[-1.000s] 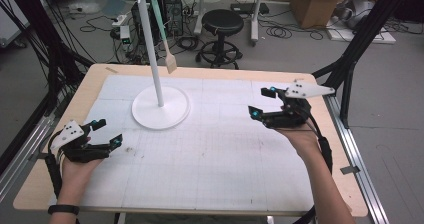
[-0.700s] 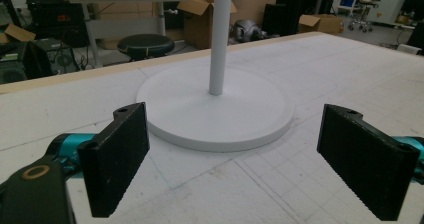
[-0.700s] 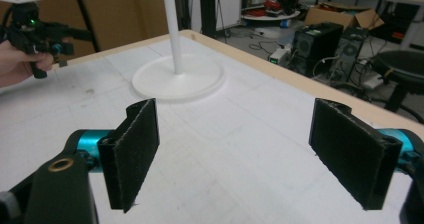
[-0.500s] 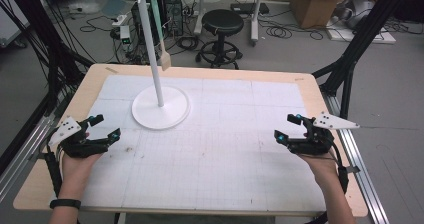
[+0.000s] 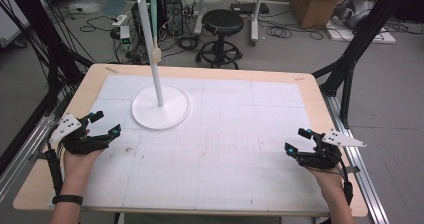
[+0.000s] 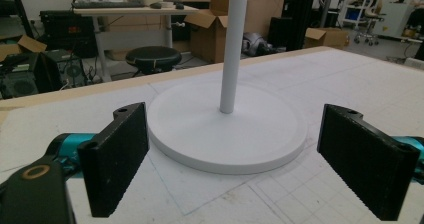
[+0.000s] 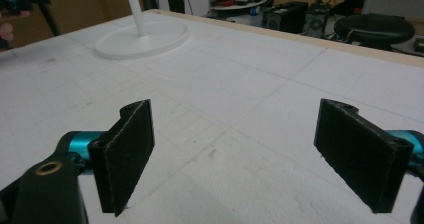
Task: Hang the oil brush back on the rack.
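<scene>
Resting near table's near-left edge, left gripper [image 5: 102, 125] sat with jaws spread wide, nothing between them, aimed at white stand [image 5: 160, 108]. Stand stood upright on white gridded mat [image 5: 225, 134], just beyond left gripper, well apart from right. Right gripper [image 5: 297, 140] hovered low at near-right, jaws just been opening, spread wide, empty.

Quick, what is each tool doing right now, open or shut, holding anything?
Left tool: open, holding nothing, facing the white stand.
Right tool: its jaws have just been opening, nothing between them, low over the table.
</scene>
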Demonstrator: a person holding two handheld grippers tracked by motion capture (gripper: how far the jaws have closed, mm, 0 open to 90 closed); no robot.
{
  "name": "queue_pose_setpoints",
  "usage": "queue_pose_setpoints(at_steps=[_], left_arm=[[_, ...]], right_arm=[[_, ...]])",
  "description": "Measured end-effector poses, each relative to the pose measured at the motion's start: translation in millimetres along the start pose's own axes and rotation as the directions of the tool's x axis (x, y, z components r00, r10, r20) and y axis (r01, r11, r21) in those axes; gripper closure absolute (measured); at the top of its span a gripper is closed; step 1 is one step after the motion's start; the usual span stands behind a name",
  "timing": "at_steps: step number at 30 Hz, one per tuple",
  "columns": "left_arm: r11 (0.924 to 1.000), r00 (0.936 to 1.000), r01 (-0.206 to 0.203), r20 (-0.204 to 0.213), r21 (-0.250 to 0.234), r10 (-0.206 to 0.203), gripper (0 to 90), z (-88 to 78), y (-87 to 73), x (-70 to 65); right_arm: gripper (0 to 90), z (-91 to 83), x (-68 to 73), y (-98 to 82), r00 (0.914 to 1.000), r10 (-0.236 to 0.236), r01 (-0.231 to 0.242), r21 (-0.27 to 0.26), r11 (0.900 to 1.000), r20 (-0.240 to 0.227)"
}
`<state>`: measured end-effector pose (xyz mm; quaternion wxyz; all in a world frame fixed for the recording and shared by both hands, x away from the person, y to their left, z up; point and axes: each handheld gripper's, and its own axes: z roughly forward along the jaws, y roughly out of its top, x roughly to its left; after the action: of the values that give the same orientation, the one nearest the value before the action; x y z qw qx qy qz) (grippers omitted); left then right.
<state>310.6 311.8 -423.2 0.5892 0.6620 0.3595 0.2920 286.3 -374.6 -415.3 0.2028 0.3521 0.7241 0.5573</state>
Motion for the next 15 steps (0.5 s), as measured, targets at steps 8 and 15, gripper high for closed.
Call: queue_pose_setpoints(at_steps=[8, 15], left_arm=[[0.9993, 0.9996, -0.028, 0.003, 0.026, 0.028, 13.9, 1.8, -0.7, -2.1], [0.9975, 0.9990, -0.045, 0.008, 0.054, 0.045, 13.8, 2.1, -1.5, -3.3]], right_arm=[[15.6, -0.1, -6.6, -13.8, 0.9995, 0.014, -0.015, 0.021, 1.000, 0.029], [15.6, -0.3, -10.2, -14.4, 0.9986, 0.023, -0.024, 0.013, 1.000, 0.048]])
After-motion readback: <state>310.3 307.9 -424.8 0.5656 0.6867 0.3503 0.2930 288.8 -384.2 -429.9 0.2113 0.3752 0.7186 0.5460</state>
